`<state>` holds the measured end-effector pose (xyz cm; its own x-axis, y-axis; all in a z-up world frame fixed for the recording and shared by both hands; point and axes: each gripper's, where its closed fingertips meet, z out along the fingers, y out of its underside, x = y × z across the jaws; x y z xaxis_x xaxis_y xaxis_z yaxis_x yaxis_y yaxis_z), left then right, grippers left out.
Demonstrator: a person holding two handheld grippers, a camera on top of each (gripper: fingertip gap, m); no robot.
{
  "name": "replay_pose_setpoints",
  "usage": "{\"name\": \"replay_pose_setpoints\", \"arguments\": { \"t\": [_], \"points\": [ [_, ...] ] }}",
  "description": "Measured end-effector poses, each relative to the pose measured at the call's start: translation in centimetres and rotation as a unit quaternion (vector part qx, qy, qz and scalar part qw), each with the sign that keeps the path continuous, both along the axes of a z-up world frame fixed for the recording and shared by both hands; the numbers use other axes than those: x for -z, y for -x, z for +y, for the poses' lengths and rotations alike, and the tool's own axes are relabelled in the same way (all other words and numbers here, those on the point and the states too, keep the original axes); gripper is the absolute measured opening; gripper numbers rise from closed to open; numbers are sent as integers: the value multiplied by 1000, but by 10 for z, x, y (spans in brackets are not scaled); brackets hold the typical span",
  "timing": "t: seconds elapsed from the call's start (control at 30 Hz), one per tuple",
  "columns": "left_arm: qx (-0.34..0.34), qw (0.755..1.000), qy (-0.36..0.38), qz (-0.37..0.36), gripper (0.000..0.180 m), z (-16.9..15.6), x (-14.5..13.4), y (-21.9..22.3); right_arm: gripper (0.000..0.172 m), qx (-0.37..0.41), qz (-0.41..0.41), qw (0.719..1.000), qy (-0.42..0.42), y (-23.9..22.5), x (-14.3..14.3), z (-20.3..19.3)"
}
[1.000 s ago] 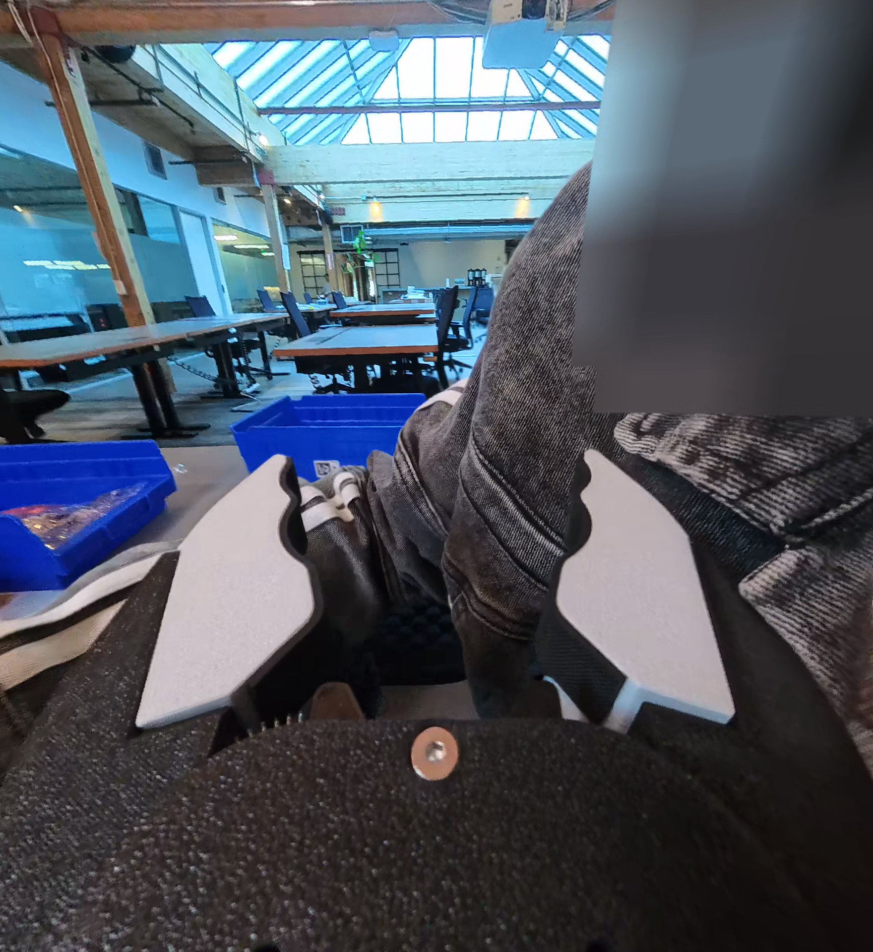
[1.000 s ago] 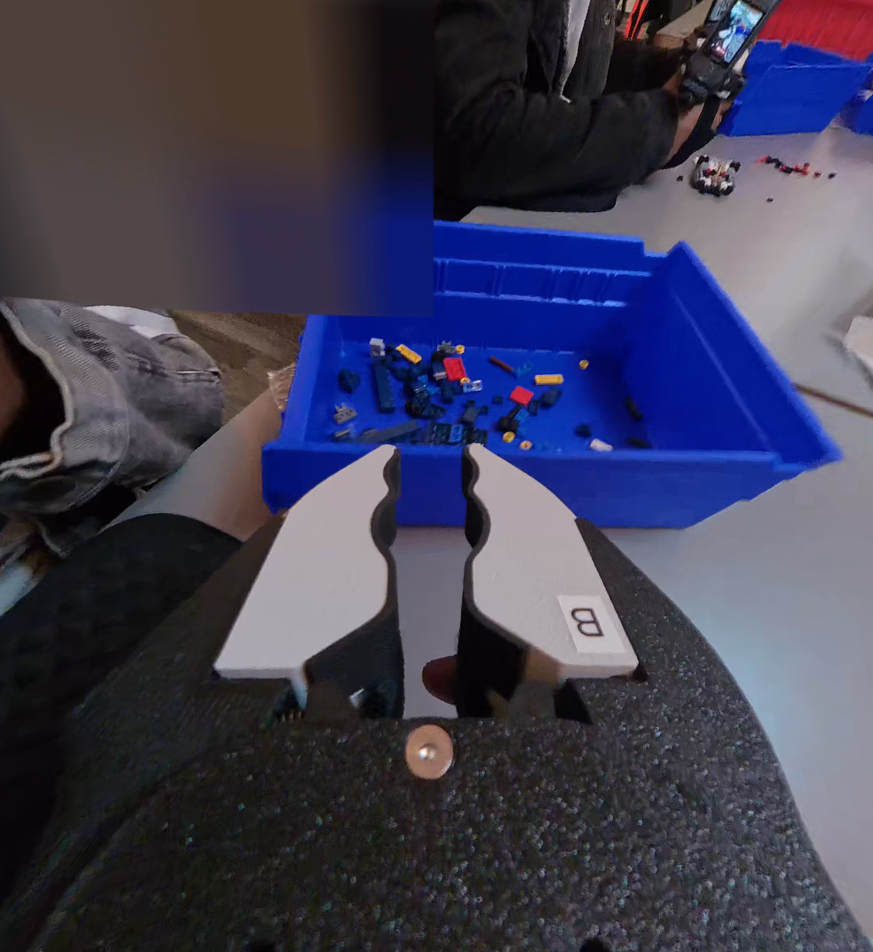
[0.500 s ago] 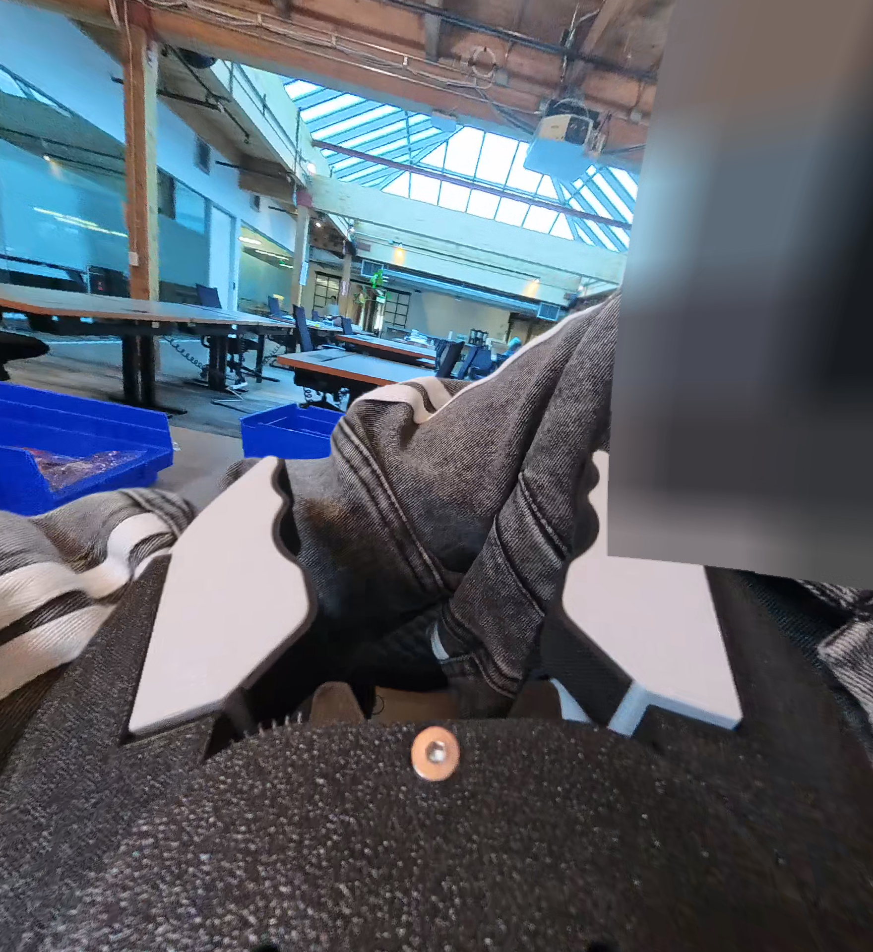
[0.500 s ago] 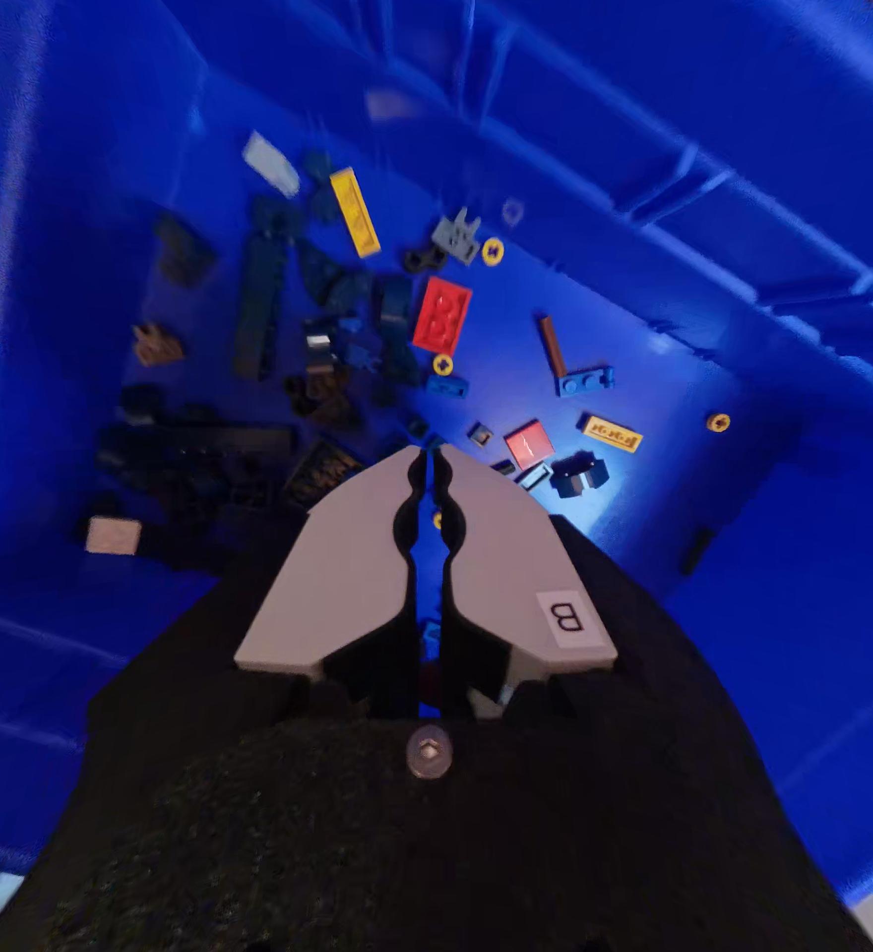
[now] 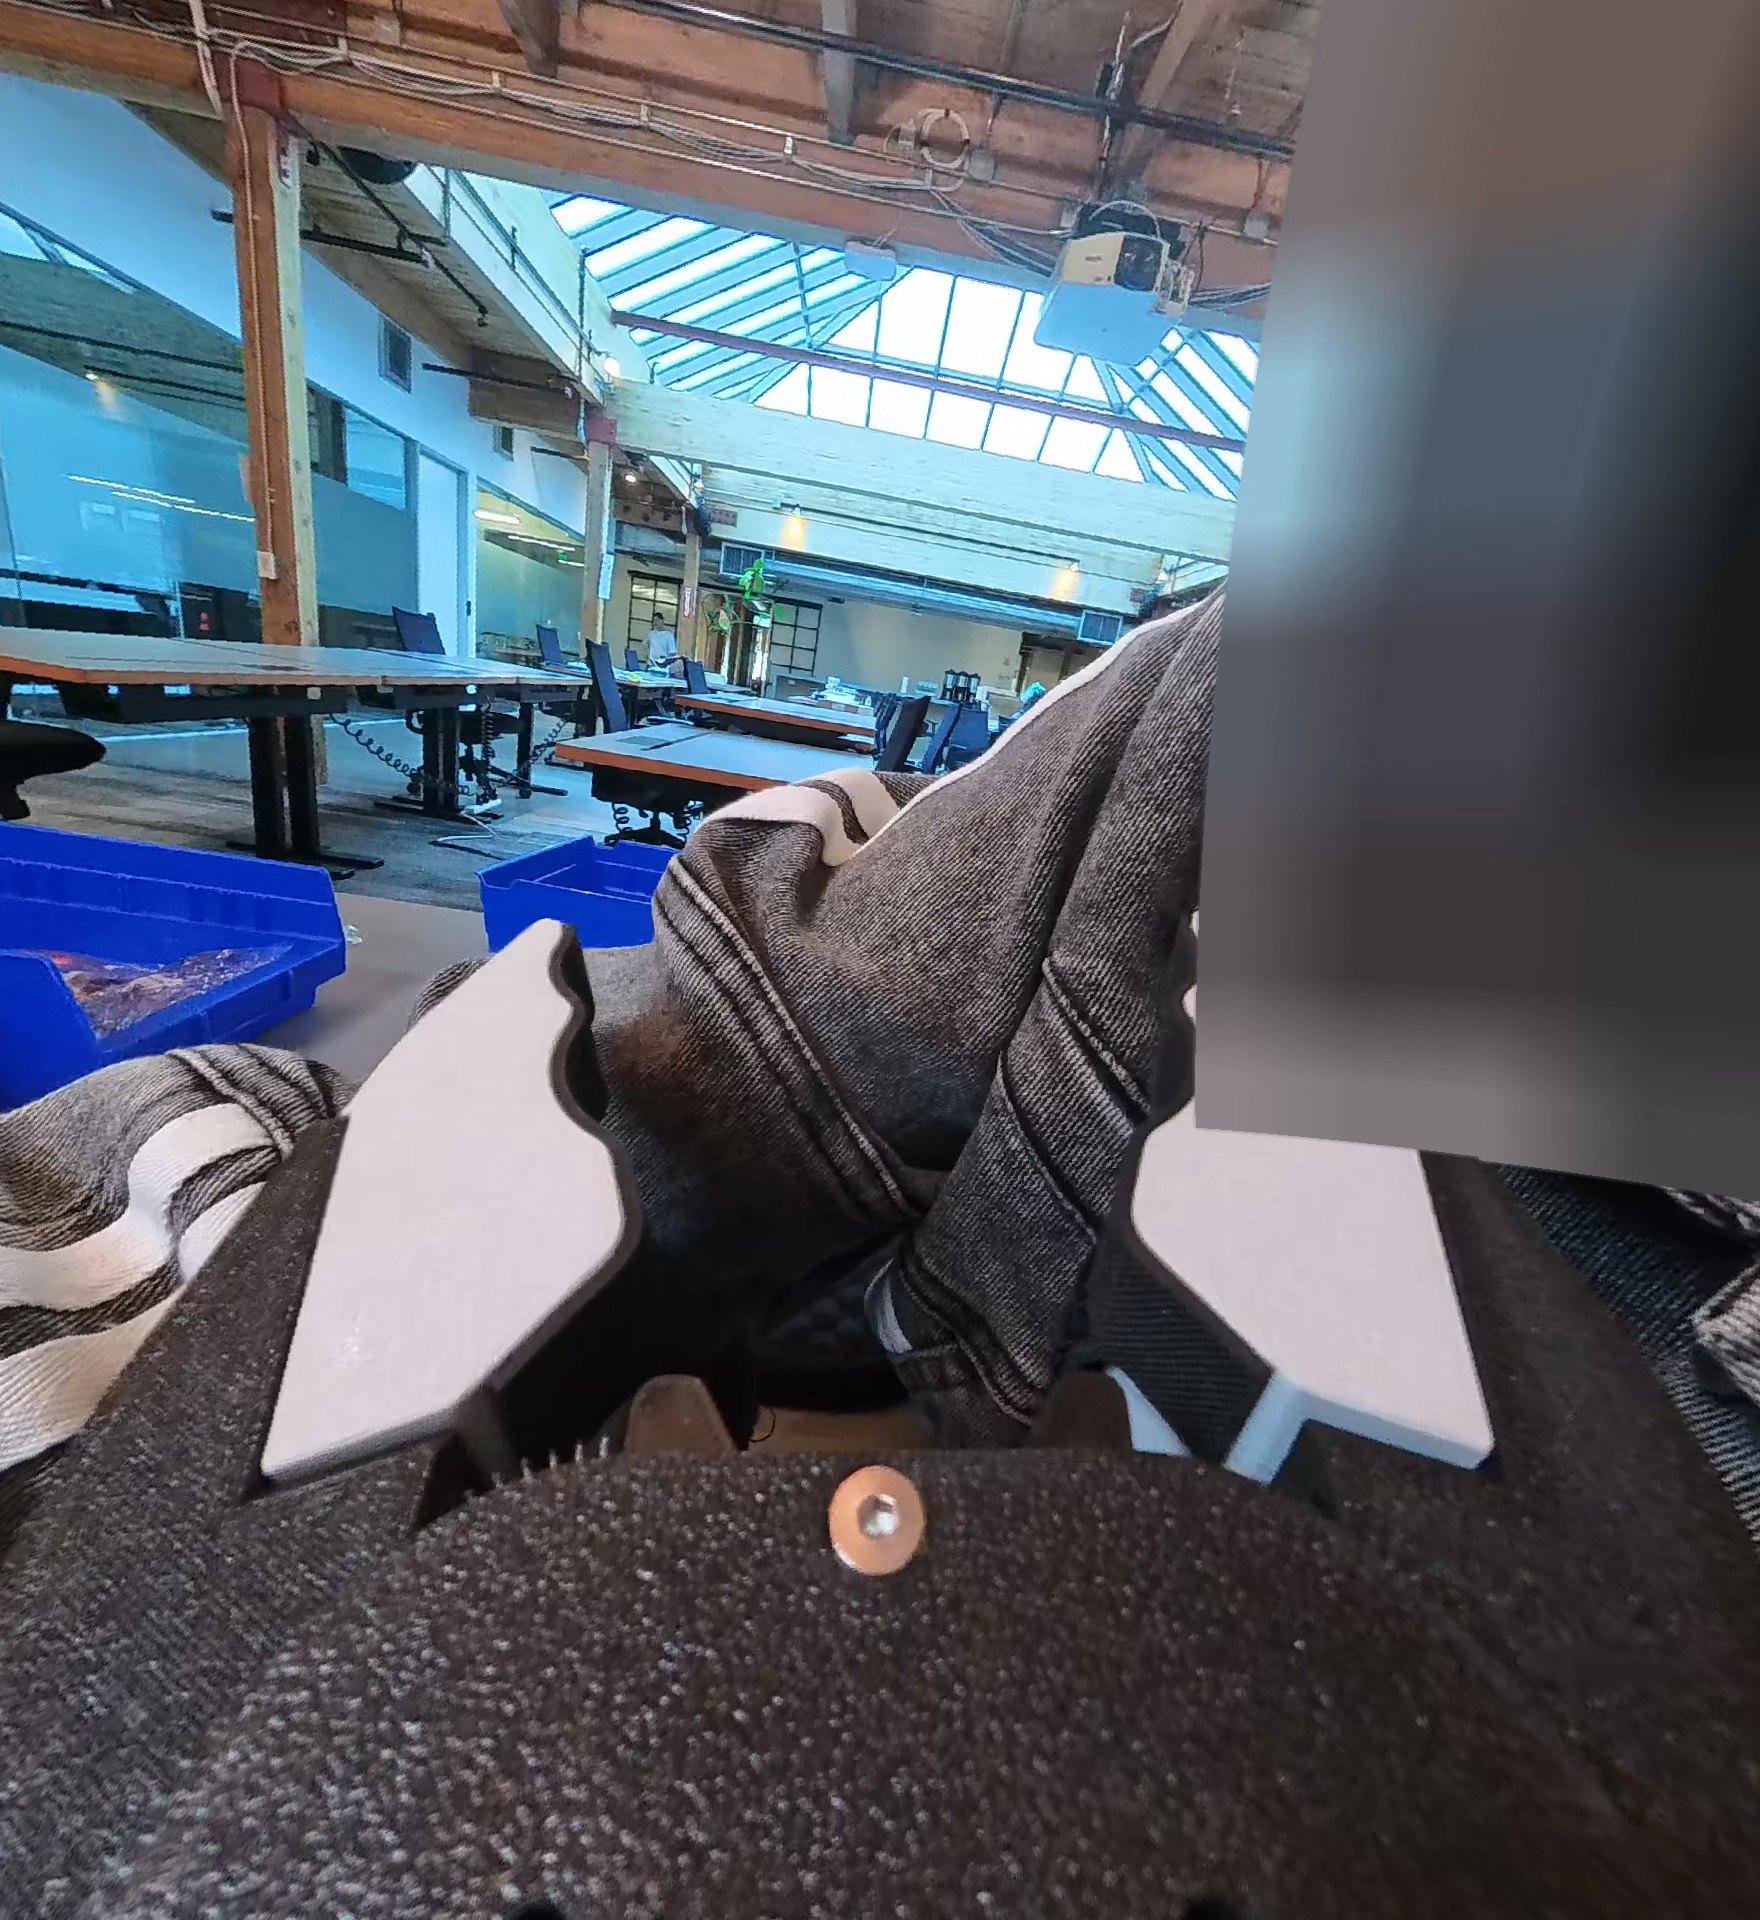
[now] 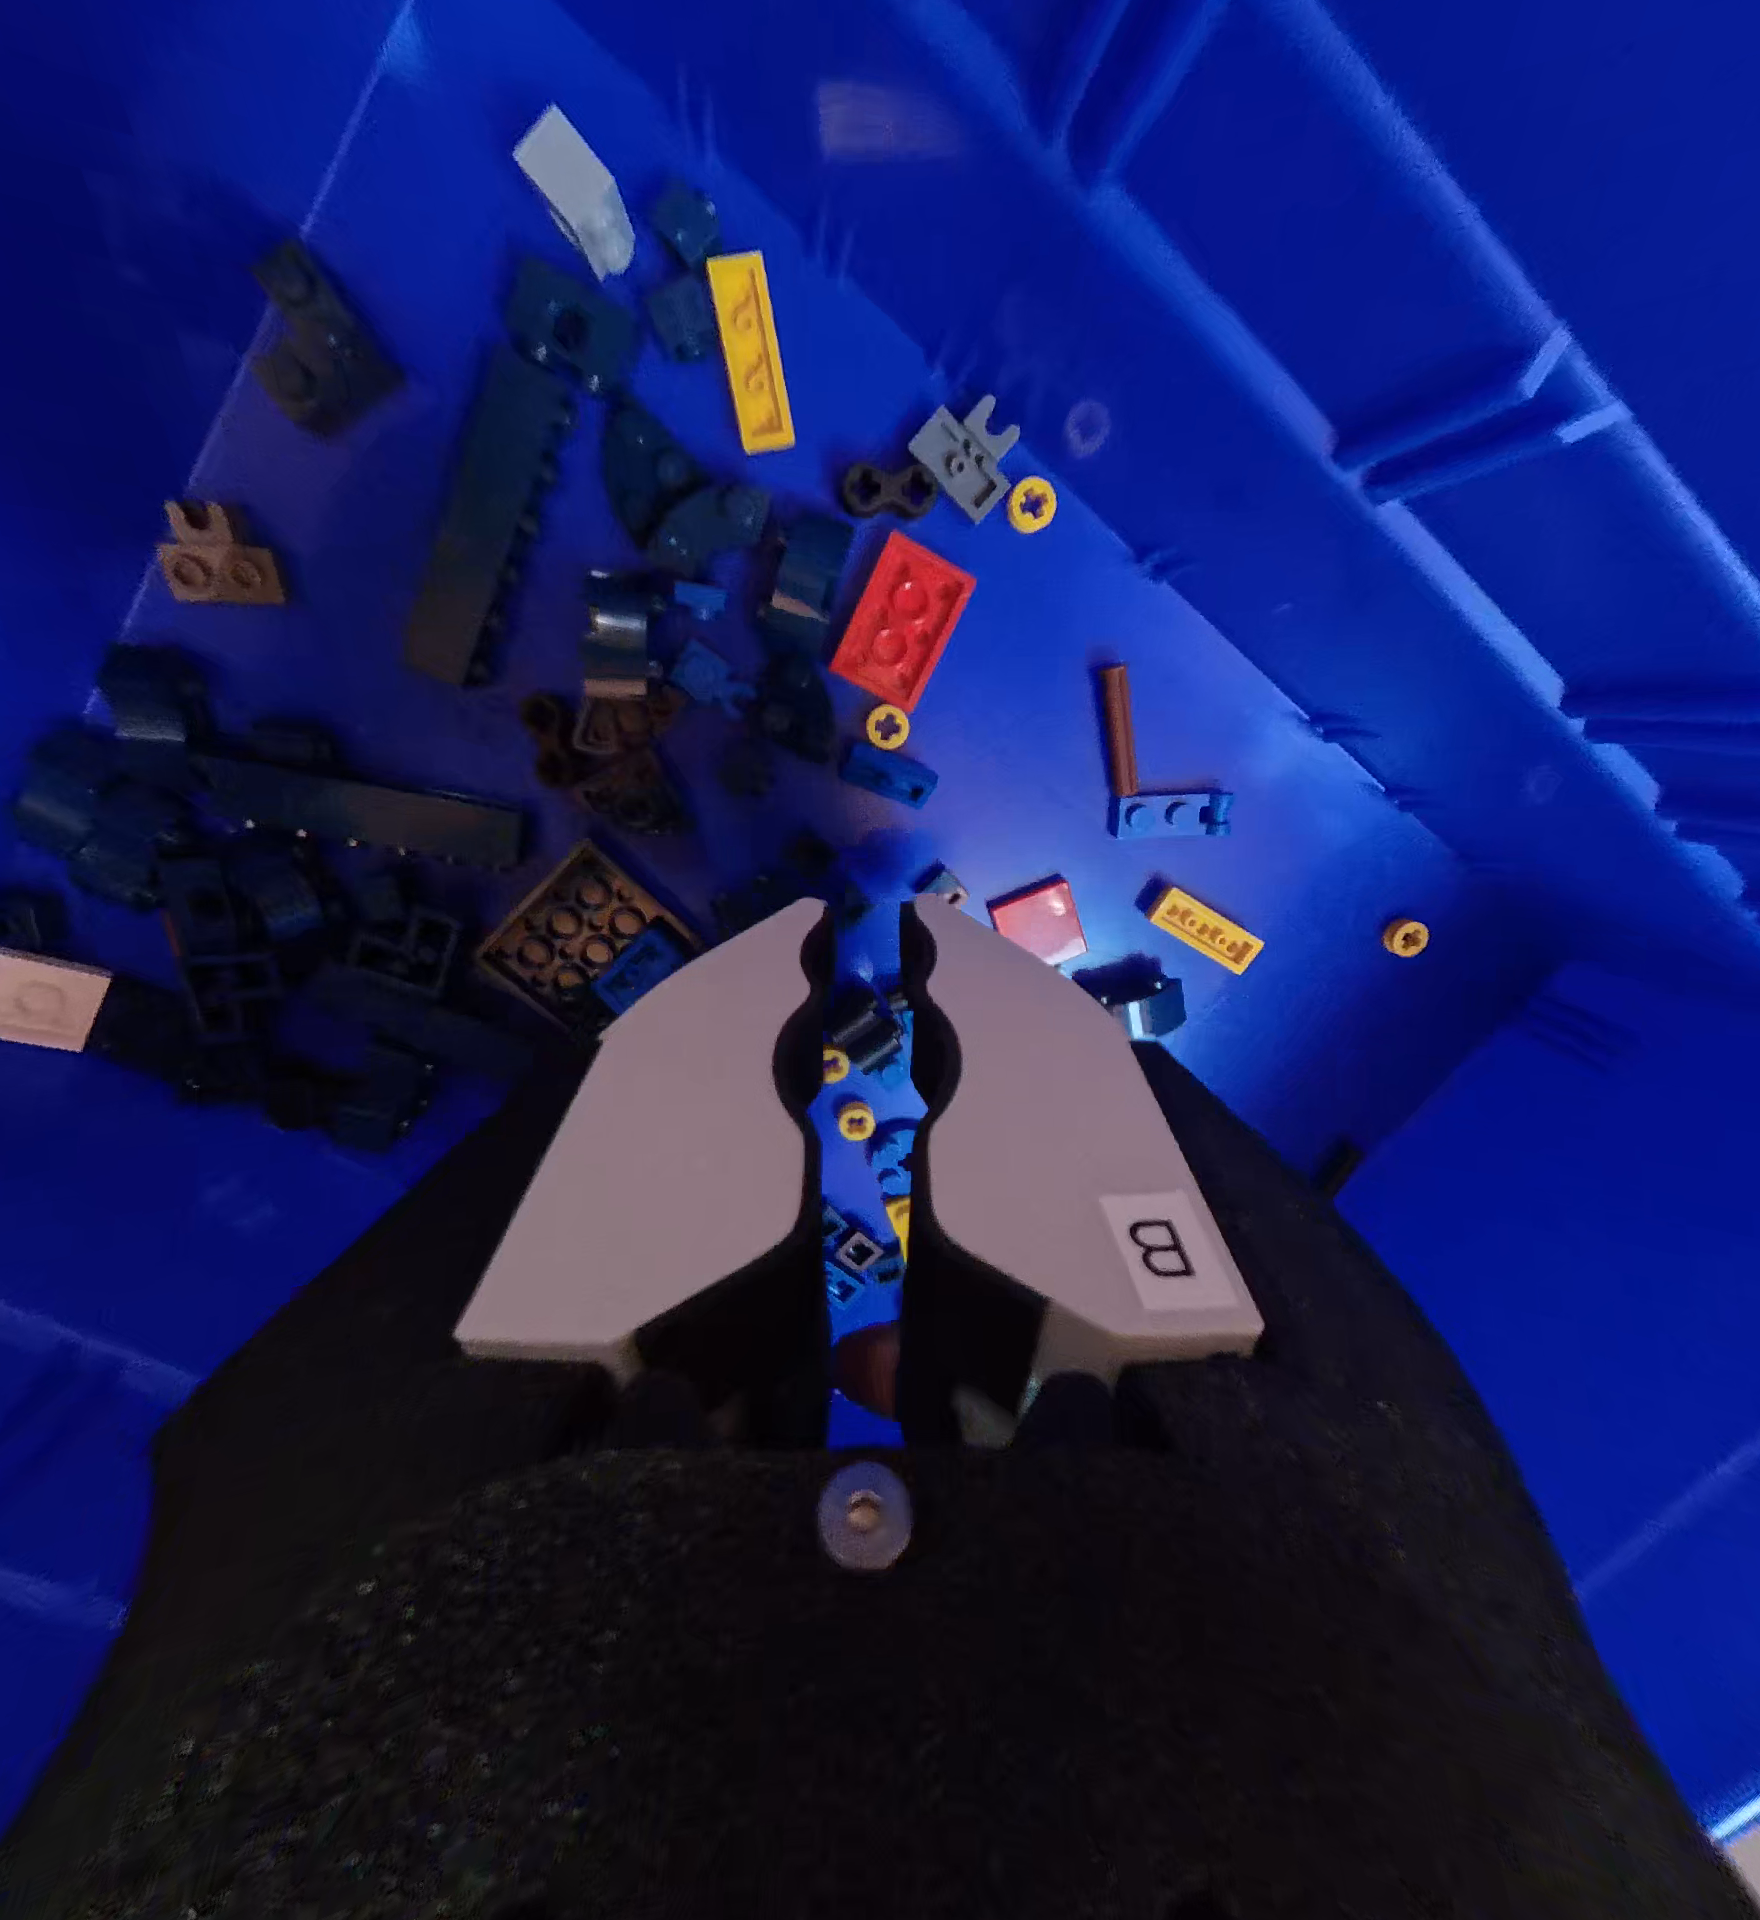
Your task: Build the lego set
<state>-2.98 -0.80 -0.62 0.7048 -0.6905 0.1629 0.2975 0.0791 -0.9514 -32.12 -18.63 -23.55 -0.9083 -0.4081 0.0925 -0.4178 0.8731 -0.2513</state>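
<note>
the right gripper (image 6: 868,920) hangs inside a blue bin (image 6: 1478,364), just over scattered toy bricks, a red plate (image 6: 902,618) ahead; its jaws stand slightly apart, gripping nothing. the left gripper (image 5: 876,997) gapes wide around a grey denim sleeve (image 5: 907,987), pads off it.

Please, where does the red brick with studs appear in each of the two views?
Left wrist view: not in it; a person's grey denim sleeve fills the middle.
Right wrist view: upper centre, on the bin floor, the red brick, beyond the fingertips.
Shared landmark: none sure; blue bins show in both, perhaps different ones.
</note>
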Motion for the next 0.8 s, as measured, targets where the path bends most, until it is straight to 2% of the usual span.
{"name": "replay_pose_setpoints", "arguments": {
  "t": [0.27, 0.33, 0.47, 0.57, 0.63, 0.73, 0.8],
  "points": [
    [6, 1000, -2, -4, 103, 0, 0, 0, 15, -28, -10, 999, -14, -2, 10, 2],
    [7, 1000, -2, -5, 103, 0, 0, 0, 8, -27, -21, 999, 0, -4, 10, -3],
    [10, 1000, -1, -5, 103, 1, 2, -2, 7, -4, -1, 1000, 2, 1, 2, 4],
    [0, 1000, -3, -7, 103, 3, 1, 1, 8, 70, 12, 994, 79, 2, -42, 16],
    [-29, 1000, -4, 2, 103, 4, 1, 11, 8, 145, 8, 978, 146, -1, -80, 43],
    [-90, 996, -14, -6, 102, -1, -6, 41, 7, 275, -27, 934, 226, -19, -118, 111],
    [-137, 990, -18, -12, 102, -7, -10, 64, 7, 354, -47, 902, 244, -40, -117, 168]
  ]
}}
